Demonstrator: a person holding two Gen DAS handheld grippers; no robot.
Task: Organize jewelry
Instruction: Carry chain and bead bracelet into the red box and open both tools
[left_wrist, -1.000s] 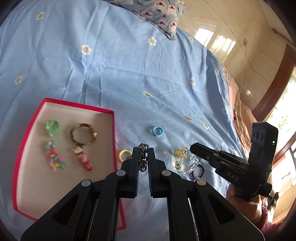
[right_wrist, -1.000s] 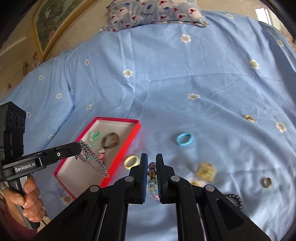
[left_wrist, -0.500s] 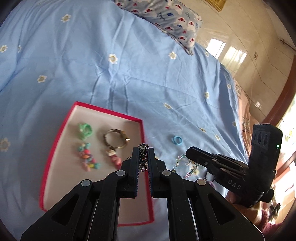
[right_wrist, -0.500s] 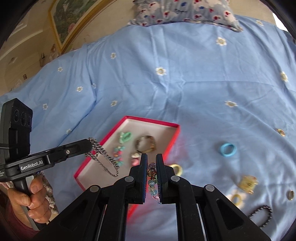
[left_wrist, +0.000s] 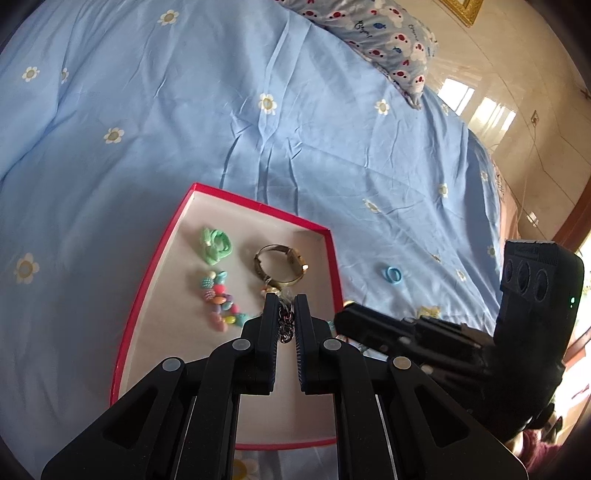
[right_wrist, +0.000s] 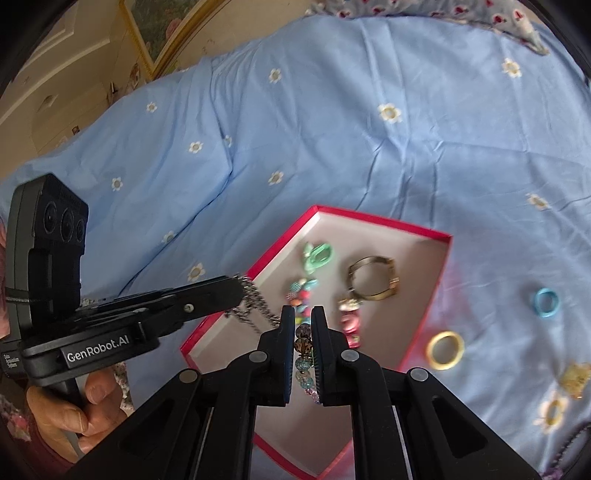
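A red box with a pale floor lies on the blue bedsheet. In it are a green hair tie, a bead string, a bronze bangle and a pink charm. My left gripper is shut on a silver chain, which hangs over the box. My right gripper is shut on a beaded bracelet, above the box's near part.
On the sheet right of the box lie a blue ring, a yellow ring, a gold piece and a dark bead strand. A patterned pillow lies at the bed's far end.
Both grippers have moved left from the loose jewelry to above the red box, each carrying its piece. The box now sits under both of them.
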